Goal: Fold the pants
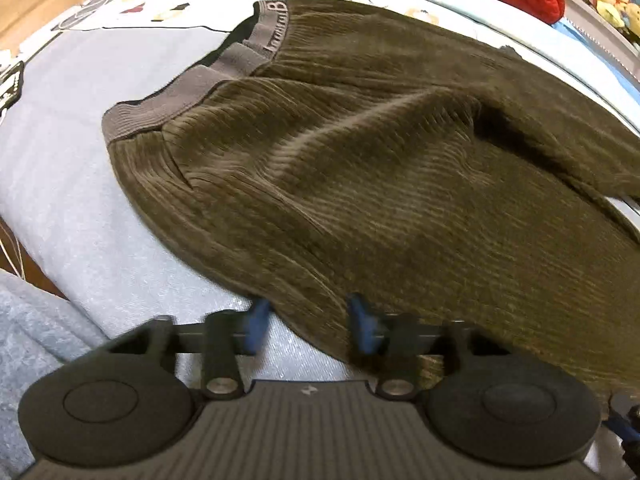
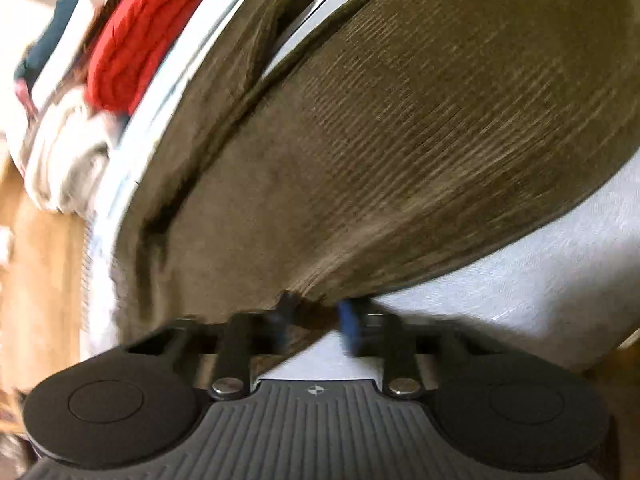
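- One pair of brown corduroy pants (image 1: 360,160) lies spread on the pale blue bed cover (image 1: 72,168), waistband (image 1: 192,96) at the far side.
- Thick, soft and floppy, I'd say; grab the near side edge.
- Left gripper (image 1: 308,316) straddles that edge, blue pads apart.
- Right gripper (image 2: 316,312) pinches bunched cloth further along.

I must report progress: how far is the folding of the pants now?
Done: the brown pants lie spread on the light blue sheet, no fold visible. In hand: the left gripper straddles the near edge; the right gripper pinches the near edge of a leg. Left: all folds.
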Demonstrator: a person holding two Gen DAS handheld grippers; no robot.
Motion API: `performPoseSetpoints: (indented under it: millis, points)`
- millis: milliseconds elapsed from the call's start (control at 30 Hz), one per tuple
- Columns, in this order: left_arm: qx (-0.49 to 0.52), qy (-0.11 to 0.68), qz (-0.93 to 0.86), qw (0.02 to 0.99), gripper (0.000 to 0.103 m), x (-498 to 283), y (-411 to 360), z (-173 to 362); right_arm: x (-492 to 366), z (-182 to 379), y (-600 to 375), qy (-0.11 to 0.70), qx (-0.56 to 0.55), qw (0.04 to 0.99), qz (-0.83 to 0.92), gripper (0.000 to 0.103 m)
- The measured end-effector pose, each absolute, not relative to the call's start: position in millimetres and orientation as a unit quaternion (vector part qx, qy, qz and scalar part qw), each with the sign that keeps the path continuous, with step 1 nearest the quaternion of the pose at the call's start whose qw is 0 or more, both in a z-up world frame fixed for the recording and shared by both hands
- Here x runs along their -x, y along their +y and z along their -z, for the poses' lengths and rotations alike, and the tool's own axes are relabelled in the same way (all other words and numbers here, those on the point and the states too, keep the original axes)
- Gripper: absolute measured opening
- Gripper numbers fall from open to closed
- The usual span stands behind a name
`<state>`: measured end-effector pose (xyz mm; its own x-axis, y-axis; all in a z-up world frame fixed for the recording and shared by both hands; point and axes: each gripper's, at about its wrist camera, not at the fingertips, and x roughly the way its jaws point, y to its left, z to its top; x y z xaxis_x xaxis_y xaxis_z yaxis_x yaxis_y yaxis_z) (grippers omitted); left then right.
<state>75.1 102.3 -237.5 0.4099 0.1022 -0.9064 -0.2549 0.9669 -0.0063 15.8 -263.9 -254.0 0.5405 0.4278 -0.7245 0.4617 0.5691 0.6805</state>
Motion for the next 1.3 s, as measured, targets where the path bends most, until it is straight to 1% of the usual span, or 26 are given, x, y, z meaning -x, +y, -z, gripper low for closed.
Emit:
performPoseSetpoints:
  millis: [33,133,267,333,367,433,500,533,567,600,633,667,700,733,767,800,833,867,967,1033,1267,1300]
  points:
    - [0.081,0.533,-0.114,0.835,0.031,-75,106,236,-16,253,-264,0.482,-0.466,0.742,0.012,0.018]
    - [0.092,0.537,-0.121,0.830,0.025,-73,112,233,-12,248,-263,0.492,-0.450,0.745,0.009,0.016]
    - [0.057,0.530,-0.112,0.839,0.023,-65,106,226,-3,243,-263,0.501,-0.444,0.743,0.007,0.011]
    - [0.050,0.527,-0.112,0.841,0.022,-59,106,223,0,241,-267,0.508,-0.438,0.742,0.007,0.002]
    - [0.049,0.527,-0.110,0.841,0.022,-57,106,223,1,242,-266,0.512,-0.433,0.742,0.005,0.000]
    - [0.052,0.527,-0.108,0.841,0.022,-55,109,223,7,242,-268,0.518,-0.424,0.743,0.003,0.000]
    - [0.073,0.521,-0.100,0.845,0.022,-53,114,221,12,243,-274,0.503,-0.444,0.741,0.007,0.000]
    - [0.089,0.517,-0.098,0.845,0.023,-53,118,221,14,243,-280,0.498,-0.460,0.735,0.013,0.004]
    - [0.115,0.515,-0.095,0.844,0.024,-54,124,220,15,245,-285,0.495,-0.476,0.726,0.024,0.005]
    - [0.138,0.514,-0.094,0.841,0.030,-53,128,220,18,248,-293,0.492,-0.495,0.715,0.036,0.008]
    - [0.163,0.519,-0.092,0.834,0.039,-54,132,222,21,252,-300,0.488,-0.511,0.707,0.047,0.017]
    - [0.177,0.524,-0.089,0.828,0.042,-54,134,224,24,255,-306,0.480,-0.528,0.698,0.057,0.022]
    - [0.183,0.527,-0.088,0.825,0.045,-54,132,225,26,258,-311,0.472,-0.546,0.690,0.061,0.023]
    - [0.184,0.530,-0.085,0.824,0.048,-55,129,225,26,259,-314,0.466,-0.558,0.683,0.067,0.027]
    - [0.182,0.533,-0.082,0.822,0.051,-56,125,225,28,260,-317,0.460,-0.568,0.679,0.071,0.034]
    - [0.183,0.536,-0.079,0.821,0.056,-57,121,226,28,259,-319,0.452,-0.575,0.678,0.072,0.039]
    - [0.187,0.537,-0.075,0.819,0.062,-57,117,227,29,259,-321,0.446,-0.579,0.679,0.072,0.049]
    - [0.190,0.539,-0.071,0.817,0.065,-57,113,227,28,258,-322,0.440,-0.582,0.680,0.071,0.055]
    - [0.195,0.550,-0.059,0.810,0.072,-56,100,231,25,259,-323,0.440,-0.582,0.680,0.070,0.060]
    - [0.182,0.552,-0.054,0.812,0.079,-58,88,232,19,260,-321,0.438,-0.584,0.681,0.067,0.064]
    - [0.143,0.562,-0.044,0.813,0.082,-69,57,237,-1,263,-316,0.428,-0.581,0.690,0.065,0.065]
    - [0.140,0.562,-0.045,0.814,0.077,-72,54,238,-4,261,-314,0.428,-0.571,0.698,0.065,0.062]
